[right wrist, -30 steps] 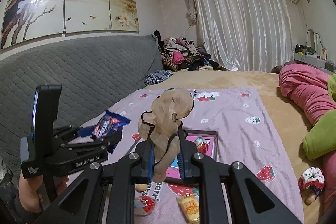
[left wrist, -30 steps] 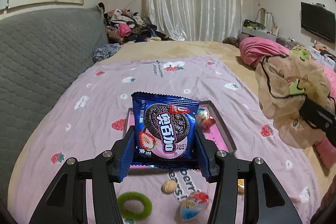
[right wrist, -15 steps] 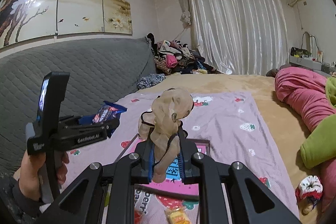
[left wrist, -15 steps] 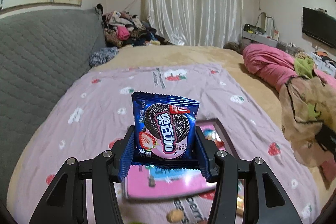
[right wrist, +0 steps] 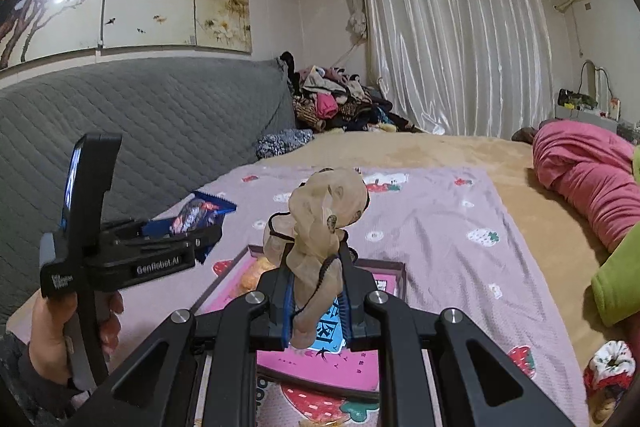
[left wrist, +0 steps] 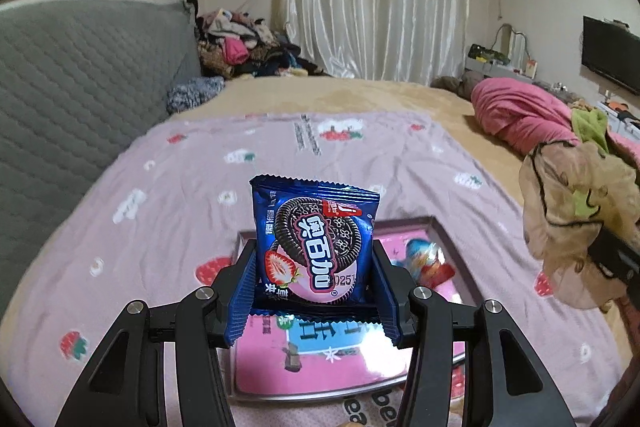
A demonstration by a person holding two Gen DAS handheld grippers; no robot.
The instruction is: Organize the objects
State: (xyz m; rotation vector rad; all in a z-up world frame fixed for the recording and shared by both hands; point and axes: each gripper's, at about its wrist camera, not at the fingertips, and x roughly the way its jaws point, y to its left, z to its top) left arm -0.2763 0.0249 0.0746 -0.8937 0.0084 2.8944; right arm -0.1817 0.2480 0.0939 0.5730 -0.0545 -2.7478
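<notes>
My left gripper (left wrist: pixel 314 267) is shut on a blue Oreo cookie packet (left wrist: pixel 314 241), held upright above the pink tray (left wrist: pixel 352 367) on the bed. From the right wrist view that same packet (right wrist: pixel 200 215) sticks out of the left gripper (right wrist: pixel 188 231), gripped by a person's hand (right wrist: pixel 52 331). My right gripper (right wrist: pixel 316 291) is shut on a bunched beige sheer stocking (right wrist: pixel 324 211) over the tray's (right wrist: pixel 368 371) near part. The stocking (left wrist: pixel 576 211) hangs at the right in the left wrist view. A wrapped candy (left wrist: pixel 426 259) lies in the tray.
A lilac strawberry-print sheet (left wrist: pixel 168 227) covers the bed. The grey quilted headboard (right wrist: pixel 140 131) runs along the left. A pink blanket heap (right wrist: pixel 588 179) and a green pillow (right wrist: pixel 616 279) lie on the right. A pile of clothes (right wrist: pixel 336 103) sits at the back. A scrunchie (right wrist: pixel 608 363) rests near the right edge.
Both grippers have moved forward and down over the tray. The tray now fills more of each view, and the green ring and small snacks in front have slipped out of sight.
</notes>
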